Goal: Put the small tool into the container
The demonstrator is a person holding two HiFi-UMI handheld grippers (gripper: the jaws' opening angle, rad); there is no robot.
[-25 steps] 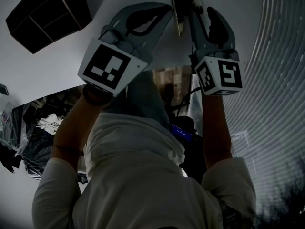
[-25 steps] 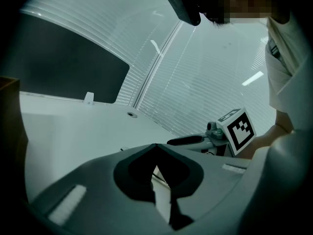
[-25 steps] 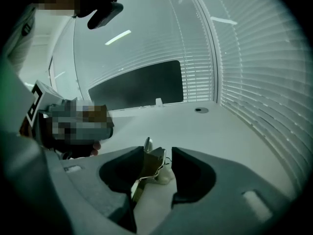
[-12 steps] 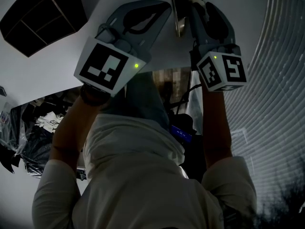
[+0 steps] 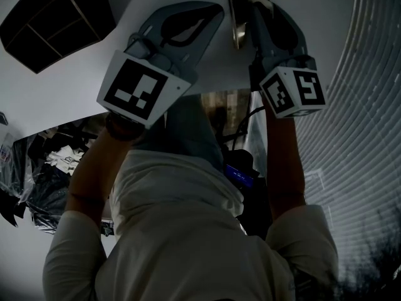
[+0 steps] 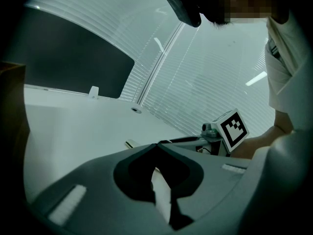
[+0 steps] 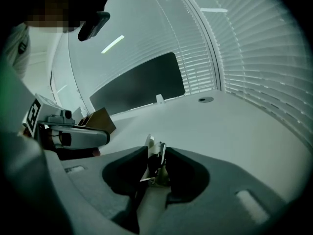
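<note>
The small tool (image 5: 235,17) is a thin metal piece standing on edge on the white table (image 5: 75,86). My right gripper (image 5: 245,2) has just been closing, and its jaws now press the tool (image 7: 155,155) from both sides. My left gripper (image 5: 219,8) rests just left of the tool, its jaws shut with nothing between them (image 6: 156,144). The container (image 5: 56,21), a dark box with compartments, sits at the table's far left. It shows as a brown box (image 7: 100,119) in the right gripper view, beyond the left gripper (image 7: 78,136).
A dark panel (image 7: 139,87) stands along the table's far edge, with slatted blinds behind it. A round grommet (image 7: 206,100) and a small white clip (image 6: 93,91) sit on the tabletop. Clutter (image 5: 44,168) lies below the table's near edge at left.
The right gripper has rolled slightly and its jaws have closed in on the tool. Green lights on both marker cubes, lit half a second ago, are off. The left gripper has stayed put.
</note>
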